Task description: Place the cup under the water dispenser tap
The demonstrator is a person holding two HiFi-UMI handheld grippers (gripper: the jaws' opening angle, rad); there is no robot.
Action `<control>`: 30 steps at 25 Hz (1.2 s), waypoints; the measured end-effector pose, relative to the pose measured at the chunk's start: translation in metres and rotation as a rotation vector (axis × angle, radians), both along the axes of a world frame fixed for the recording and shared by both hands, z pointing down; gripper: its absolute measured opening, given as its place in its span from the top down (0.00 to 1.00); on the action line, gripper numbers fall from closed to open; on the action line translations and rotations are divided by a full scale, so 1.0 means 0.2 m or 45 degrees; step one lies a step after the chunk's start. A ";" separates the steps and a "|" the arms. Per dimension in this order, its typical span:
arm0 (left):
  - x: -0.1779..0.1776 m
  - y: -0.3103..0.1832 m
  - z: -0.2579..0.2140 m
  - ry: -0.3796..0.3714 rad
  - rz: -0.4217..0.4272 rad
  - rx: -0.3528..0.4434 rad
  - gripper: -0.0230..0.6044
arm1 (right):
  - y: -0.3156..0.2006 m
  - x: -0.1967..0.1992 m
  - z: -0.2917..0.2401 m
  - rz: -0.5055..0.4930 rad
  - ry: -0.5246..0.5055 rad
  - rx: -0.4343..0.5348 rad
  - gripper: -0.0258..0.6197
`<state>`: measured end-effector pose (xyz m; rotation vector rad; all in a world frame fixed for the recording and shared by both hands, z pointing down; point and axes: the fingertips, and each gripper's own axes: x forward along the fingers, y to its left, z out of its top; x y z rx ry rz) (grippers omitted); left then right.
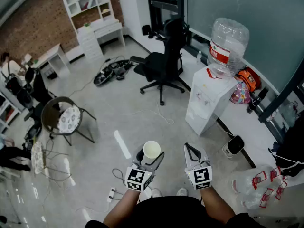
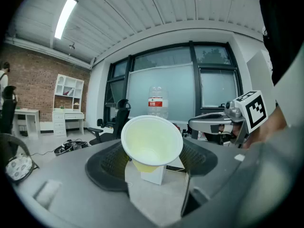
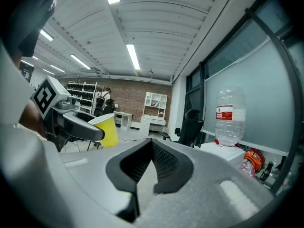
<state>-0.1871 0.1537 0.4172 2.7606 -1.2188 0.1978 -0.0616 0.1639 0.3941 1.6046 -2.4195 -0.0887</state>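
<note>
A yellow paper cup (image 1: pixel 151 149) with a pale inside stands upright between the jaws of my left gripper (image 1: pixel 150 157), which is shut on its sides. In the left gripper view the cup (image 2: pixel 152 139) fills the middle, its mouth towards the camera. The white water dispenser (image 1: pixel 205 103) with a clear bottle (image 1: pixel 228 42) on top stands ahead and to the right, well apart from the cup. Beside the left one, my right gripper (image 1: pixel 191 151) is shut and holds nothing. The right gripper view shows its jaw tips (image 3: pixel 152 144) meeting, with the cup (image 3: pixel 108 129) at left and the bottle (image 3: pixel 229 113) at right.
A black office chair (image 1: pixel 164 63) stands left of the dispenser. A round folding chair (image 1: pixel 64 118) is at the left. A small white device (image 1: pixel 233 146) and a bag of empty bottles (image 1: pixel 256 182) lie on the floor at right. Cables and a power strip (image 1: pixel 112 194) lie near my feet.
</note>
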 end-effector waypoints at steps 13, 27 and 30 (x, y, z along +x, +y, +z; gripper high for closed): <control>-0.16 0.01 0.07 -0.015 0.023 -0.025 0.41 | -0.01 -0.12 0.08 0.070 -0.044 -0.016 0.96; -0.34 -0.01 0.18 -0.037 0.102 -0.046 0.41 | 0.00 -0.30 0.19 0.151 -0.044 -0.053 0.96; -0.35 -0.07 0.21 -0.044 0.110 -0.058 0.41 | -0.06 -0.32 0.21 0.154 -0.033 -0.063 0.96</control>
